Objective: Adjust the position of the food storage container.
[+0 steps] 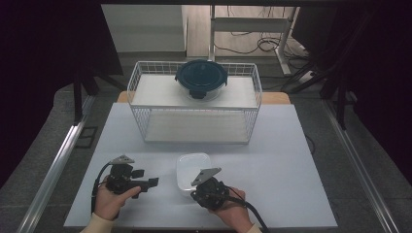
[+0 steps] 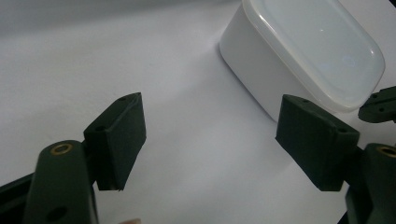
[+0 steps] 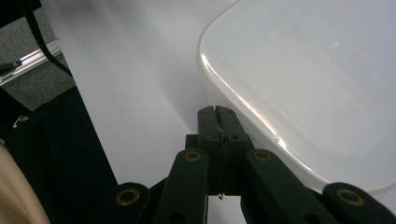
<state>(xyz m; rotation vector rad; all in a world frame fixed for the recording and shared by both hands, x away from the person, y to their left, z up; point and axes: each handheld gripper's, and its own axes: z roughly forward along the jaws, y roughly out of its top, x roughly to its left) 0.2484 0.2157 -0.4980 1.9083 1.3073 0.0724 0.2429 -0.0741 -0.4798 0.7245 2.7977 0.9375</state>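
Just ahead of the pinched-together right gripper (image 3: 219,112) sits the white lidded box (image 1: 193,170), the wide-spread left gripper (image 1: 151,182) beside it, wire basket (image 1: 194,127) beyond.

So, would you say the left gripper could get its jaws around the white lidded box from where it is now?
Probably yes. The left gripper is open, and the white lidded box sits just beyond it with bare table between. The shut right gripper rests at the box's near edge and might crowd that side.

The box (image 1: 193,170) sits on the worktop (image 1: 272,145) just beside the right fingers (image 3: 219,126); the left fingers (image 2: 119,140) lie to its left.
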